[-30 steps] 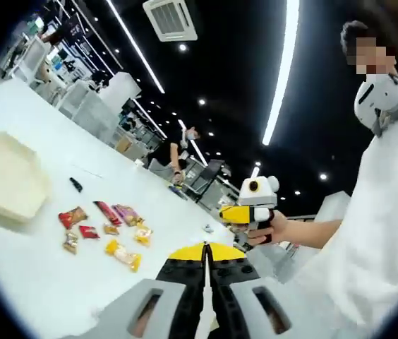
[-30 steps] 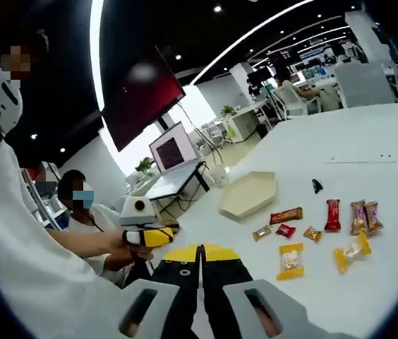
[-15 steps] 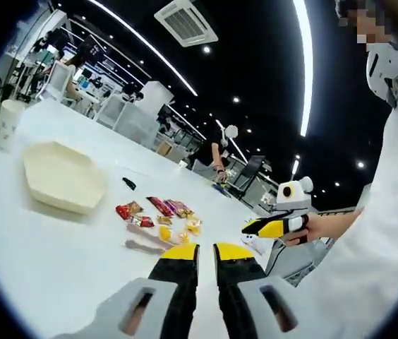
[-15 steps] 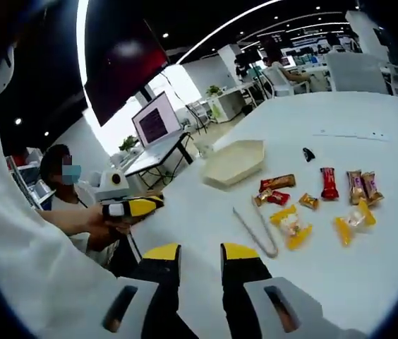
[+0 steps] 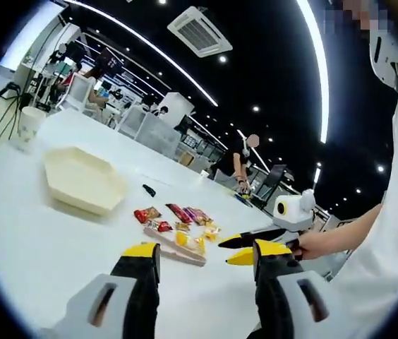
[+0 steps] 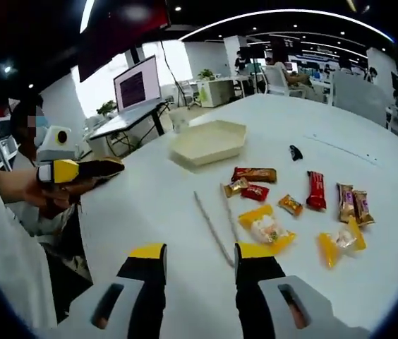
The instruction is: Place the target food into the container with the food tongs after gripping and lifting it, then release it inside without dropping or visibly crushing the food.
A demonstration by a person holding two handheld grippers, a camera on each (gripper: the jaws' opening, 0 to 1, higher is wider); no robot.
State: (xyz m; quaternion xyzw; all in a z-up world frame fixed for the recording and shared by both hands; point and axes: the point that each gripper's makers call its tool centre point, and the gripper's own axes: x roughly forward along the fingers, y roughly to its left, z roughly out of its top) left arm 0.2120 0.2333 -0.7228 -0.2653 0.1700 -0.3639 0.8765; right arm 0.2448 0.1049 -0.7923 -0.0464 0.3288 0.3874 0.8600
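Tongs (image 6: 214, 227) flat on table (image 6: 368, 162), seemingly pointing toward container (image 6: 209, 141), both hand-held grippers released.

The metal food tongs (image 6: 215, 227) lay flat on the white table (image 6: 368, 148) beside a scatter of wrapped snacks (image 6: 265, 227), their arms slightly spread, while the empty cream hexagonal container (image 6: 208, 141) sat upright beyond the snacks.
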